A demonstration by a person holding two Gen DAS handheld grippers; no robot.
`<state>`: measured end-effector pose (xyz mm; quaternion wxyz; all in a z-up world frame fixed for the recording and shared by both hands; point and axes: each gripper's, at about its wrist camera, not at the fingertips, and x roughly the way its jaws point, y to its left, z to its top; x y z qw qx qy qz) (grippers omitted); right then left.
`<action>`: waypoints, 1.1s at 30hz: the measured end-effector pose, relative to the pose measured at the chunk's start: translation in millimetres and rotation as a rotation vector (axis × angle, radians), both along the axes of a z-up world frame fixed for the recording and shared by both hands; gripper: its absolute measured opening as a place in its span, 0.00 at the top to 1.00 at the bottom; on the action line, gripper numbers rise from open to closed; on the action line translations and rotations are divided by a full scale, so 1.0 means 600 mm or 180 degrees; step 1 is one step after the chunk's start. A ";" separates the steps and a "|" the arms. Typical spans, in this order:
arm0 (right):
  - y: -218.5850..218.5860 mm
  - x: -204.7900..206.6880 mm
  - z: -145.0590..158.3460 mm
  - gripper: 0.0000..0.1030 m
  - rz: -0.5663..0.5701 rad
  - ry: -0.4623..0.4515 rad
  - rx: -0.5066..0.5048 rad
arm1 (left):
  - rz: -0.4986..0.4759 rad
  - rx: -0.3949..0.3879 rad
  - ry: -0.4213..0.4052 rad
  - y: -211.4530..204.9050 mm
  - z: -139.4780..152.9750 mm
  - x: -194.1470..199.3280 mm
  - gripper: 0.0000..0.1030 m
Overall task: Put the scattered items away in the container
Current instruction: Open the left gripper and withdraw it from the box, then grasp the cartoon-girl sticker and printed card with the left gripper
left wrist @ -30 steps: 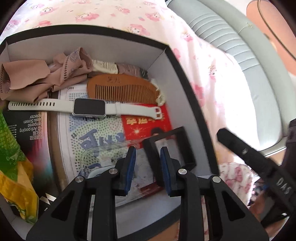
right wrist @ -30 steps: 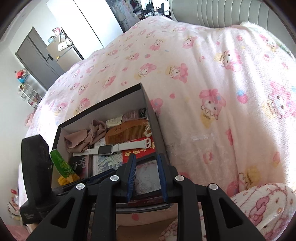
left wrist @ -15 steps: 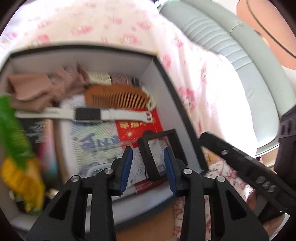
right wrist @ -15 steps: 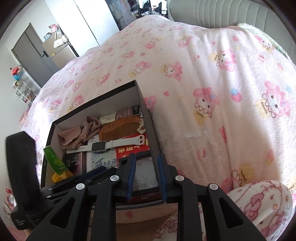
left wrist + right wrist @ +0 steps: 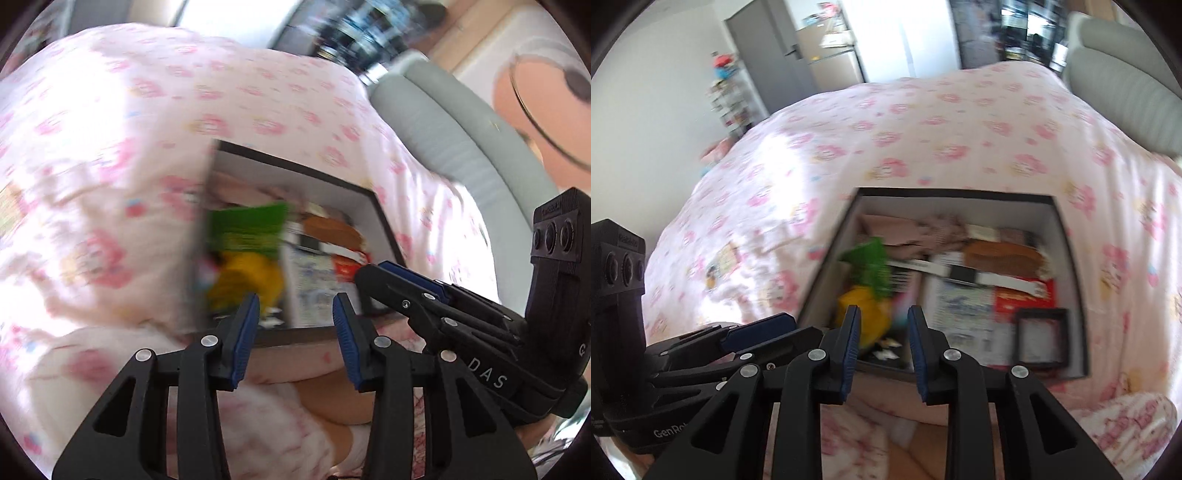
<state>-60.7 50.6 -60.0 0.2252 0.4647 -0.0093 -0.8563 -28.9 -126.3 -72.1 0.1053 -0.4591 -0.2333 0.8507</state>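
Note:
A black box with a white inside (image 5: 1067, 236) sits on the pink bedspread. In it lie a wooden comb (image 5: 1001, 254), a white smartwatch (image 5: 964, 275), beige cloth (image 5: 905, 232), a green and yellow packet (image 5: 871, 273), a red card (image 5: 1023, 299) and a small black frame (image 5: 1039, 338). The box also shows in the blurred left wrist view (image 5: 384, 218). My left gripper (image 5: 295, 317) is open and empty in front of the box's near wall. My right gripper (image 5: 882, 332) is open and empty over the box's near left corner.
The pink patterned bedspread (image 5: 923, 129) surrounds the box. A grey padded headboard (image 5: 1123, 107) stands at the right. A grey cabinet (image 5: 798, 62) and cluttered shelves stand far behind. My knees in pink pyjamas (image 5: 1134, 424) are close below.
Both grippers have pulled back out of the box and swung left. The black frame, between the jaws a second ago, now lies in the box's near right corner. Both jaws opened wider.

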 end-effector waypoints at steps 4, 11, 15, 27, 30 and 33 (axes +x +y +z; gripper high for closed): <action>-0.109 0.000 0.005 0.78 0.0538 -0.0109 -0.0216 | 0.0430 -0.0023 0.0078 -0.095 -0.007 0.039 0.54; -0.209 -0.024 -0.007 0.77 0.0766 -0.0211 -0.0426 | 0.1501 0.0108 -0.0039 -0.276 -0.090 0.117 0.49; -0.247 -0.060 -0.038 0.77 0.0959 -0.0468 -0.0348 | 0.2034 0.0224 -0.0301 -0.367 -0.182 0.131 0.49; -0.402 -0.182 -0.083 0.71 0.1206 -0.1038 -0.0294 | 0.3049 0.0251 -0.0719 -0.514 -0.279 0.091 0.49; -0.490 -0.208 -0.100 0.69 0.1393 -0.1211 -0.0129 | 0.3288 0.0066 -0.0588 -0.530 -0.262 0.096 0.47; -0.585 -0.224 -0.128 0.69 0.1364 -0.1514 -0.0284 | 0.3348 0.0156 -0.0580 -0.555 -0.274 0.091 0.45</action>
